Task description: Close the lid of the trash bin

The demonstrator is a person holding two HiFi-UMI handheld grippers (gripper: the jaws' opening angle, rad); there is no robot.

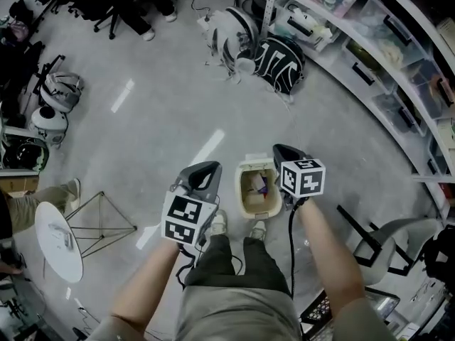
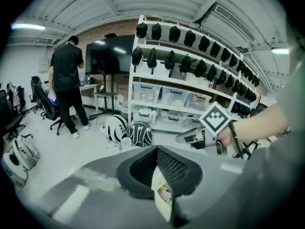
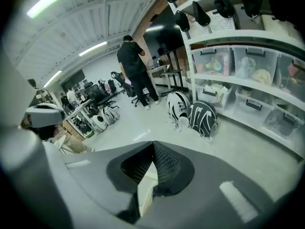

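Bin (image 1: 242, 190): cream plastic, on floor (image 1: 163, 112), mouth up and open, litter (image 1: 257, 185) inside; long axis 12 to 6 o'clock. Probably light, stiff, smooth. Lid not clearly seen; best nudged at its free edge. Left claw (image 1: 208, 169) at bin's 9 o'clock, right claw (image 1: 282, 152) at 3: both together, empty.

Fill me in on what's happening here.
A person stands over a small beige trash bin on the floor, with a gripper in each hand. The bin is open and rubbish shows inside. The left gripper is held to the bin's left, and the right gripper is by its right edge. Both have their fingers together and hold nothing. The lid is not yet closed.
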